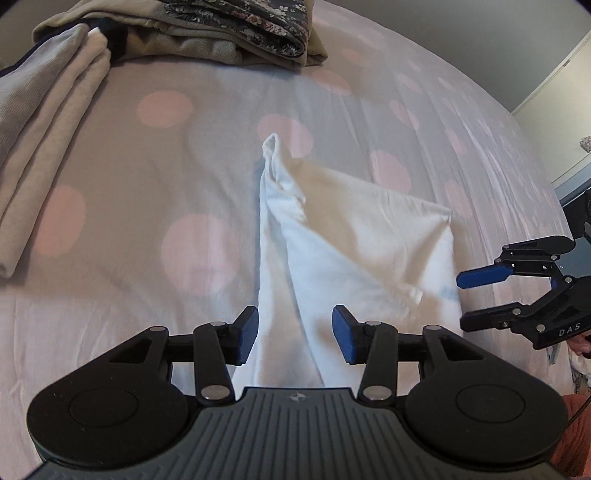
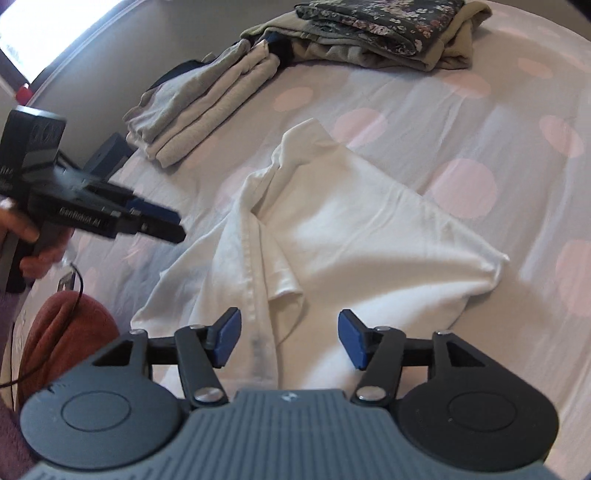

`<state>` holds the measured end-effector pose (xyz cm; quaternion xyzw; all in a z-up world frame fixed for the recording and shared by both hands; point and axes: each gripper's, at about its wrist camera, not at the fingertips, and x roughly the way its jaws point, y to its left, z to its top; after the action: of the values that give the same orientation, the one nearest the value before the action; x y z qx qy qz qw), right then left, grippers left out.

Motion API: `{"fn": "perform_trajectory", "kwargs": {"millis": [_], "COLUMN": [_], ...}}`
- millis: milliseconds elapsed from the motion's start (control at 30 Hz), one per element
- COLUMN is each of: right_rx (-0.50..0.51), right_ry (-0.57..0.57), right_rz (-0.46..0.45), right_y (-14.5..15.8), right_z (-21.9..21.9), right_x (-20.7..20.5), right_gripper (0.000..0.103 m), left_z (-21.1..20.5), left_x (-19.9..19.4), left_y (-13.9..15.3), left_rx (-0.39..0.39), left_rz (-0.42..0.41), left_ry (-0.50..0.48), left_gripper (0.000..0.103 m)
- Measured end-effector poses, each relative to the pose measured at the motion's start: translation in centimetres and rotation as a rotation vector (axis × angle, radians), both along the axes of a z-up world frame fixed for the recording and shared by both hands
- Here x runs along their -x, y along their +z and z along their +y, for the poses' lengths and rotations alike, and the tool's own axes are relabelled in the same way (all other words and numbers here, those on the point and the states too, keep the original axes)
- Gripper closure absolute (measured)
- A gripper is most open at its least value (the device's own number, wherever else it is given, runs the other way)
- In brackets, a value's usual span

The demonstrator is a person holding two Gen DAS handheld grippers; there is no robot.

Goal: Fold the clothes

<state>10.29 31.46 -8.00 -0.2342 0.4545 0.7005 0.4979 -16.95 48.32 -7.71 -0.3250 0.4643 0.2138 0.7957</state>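
Observation:
A white garment [image 1: 343,251] lies partly folded and rumpled on the bed; it also shows in the right wrist view [image 2: 354,236]. My left gripper [image 1: 294,334] is open and empty, its blue pads just above the garment's near edge. My right gripper [image 2: 289,338] is open and empty over the garment's near edge. In the left wrist view the right gripper [image 1: 461,299] shows open at the garment's right side. In the right wrist view the left gripper [image 2: 173,229] shows at the left, above the garment's left edge.
The bed sheet [image 1: 147,184] is pale with pink dots. A folded beige garment [image 1: 48,155] lies at the left. A pile with a dark floral cloth [image 2: 376,22] lies at the far side. A red-brown cloth [image 2: 62,332] is at the near left.

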Motion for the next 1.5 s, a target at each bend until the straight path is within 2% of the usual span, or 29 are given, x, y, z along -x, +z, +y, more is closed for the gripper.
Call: {"fn": "perform_trajectory", "kwargs": {"millis": [133, 200, 233, 267, 300, 433, 533, 633, 767, 900, 933, 1000, 1033, 1067, 1167, 1300, 1433, 1500], "right_rx": [-0.039, -0.034, -0.028, -0.023, -0.022, -0.075, -0.093, -0.086, -0.052, -0.017, -0.019, -0.024, -0.040, -0.057, -0.114, -0.132, -0.093, -0.097], "right_ry": [-0.107, -0.121, -0.131, -0.140, -0.154, -0.150, -0.115, -0.079, -0.079, -0.080, -0.079, -0.077, -0.084, -0.091, -0.144, -0.289, -0.398, -0.424], "right_rz": [0.096, 0.096, 0.107, 0.120, 0.132, 0.165, 0.152, 0.123, 0.144, 0.158, 0.162, 0.168, 0.165, 0.162, 0.128, 0.014, -0.008, 0.003], "right_y": [-1.6, -2.4, -2.7, -3.0, -3.1, -1.0, 0.3, 0.4, -1.3, -3.1, -3.0, -2.8, -2.2, -1.6, 0.4, 1.0, -0.6, -1.5], "right_z": [-0.3, -0.2, -0.3, -0.3, -0.4, -1.2, -0.8, 0.2, 1.6, 2.5, 2.4, 2.1, 1.6, 1.0, -1.4, -3.8, -3.9, -3.4], "right_x": [0.8, 1.9, 2.4, 2.9, 3.3, 5.8, 8.6, 11.5, 14.2, 15.8, 15.8, 15.9, 15.7, 15.4, 13.8, 10.6, 7.4, 6.1], "right_gripper": [0.041, 0.044, 0.061, 0.088, 0.095, 0.097, 0.098, 0.098, 0.096, 0.088, 0.087, 0.081, 0.070, 0.065, 0.057, 0.056, 0.055, 0.049], "left_z": [-1.0, -1.2, -1.1, -1.1, -1.1, -1.1, -1.0, -0.8, -0.6, -0.1, 0.0, 0.0, 0.1, 0.1, 0.1, 0.0, -0.2, -0.4], "left_x": [2.8, 4.0, 4.5, 5.1, 5.6, 6.9, 7.2, 7.3, 7.7, 8.2, 8.3, 8.4, 8.4, 8.4, 8.4, 8.1, 8.1, 8.3], "left_y": [0.1, 0.2, 0.2, 0.3, 0.4, 0.6, 0.7, 1.0, 1.3, 1.2, 1.1, 1.0, 0.9, 0.8, 0.7, 0.3, 0.5, 0.7], "left_rx": [0.022, 0.023, 0.022, 0.023, 0.025, 0.019, 0.017, 0.012, 0.006, 0.010, 0.013, 0.019, 0.020, 0.021, 0.024, 0.028, 0.019, 0.019], "left_rz": [-0.024, -0.026, -0.021, -0.022, -0.025, -0.036, -0.048, -0.061, -0.068, -0.065, -0.068, -0.070, -0.070, -0.068, -0.069, -0.064, -0.064, -0.071], "left_ry": [0.065, 0.105, 0.124, 0.138, 0.150, 0.169, 0.174, 0.171, 0.168, 0.182, 0.184, 0.181, 0.178, 0.178, 0.180, 0.174, 0.181, 0.184], "left_gripper": [0.061, 0.061, 0.061, 0.061, 0.061, 0.061, 0.061, 0.061, 0.061, 0.061, 0.061, 0.061, 0.061, 0.061, 0.061, 0.061, 0.061, 0.061]}}
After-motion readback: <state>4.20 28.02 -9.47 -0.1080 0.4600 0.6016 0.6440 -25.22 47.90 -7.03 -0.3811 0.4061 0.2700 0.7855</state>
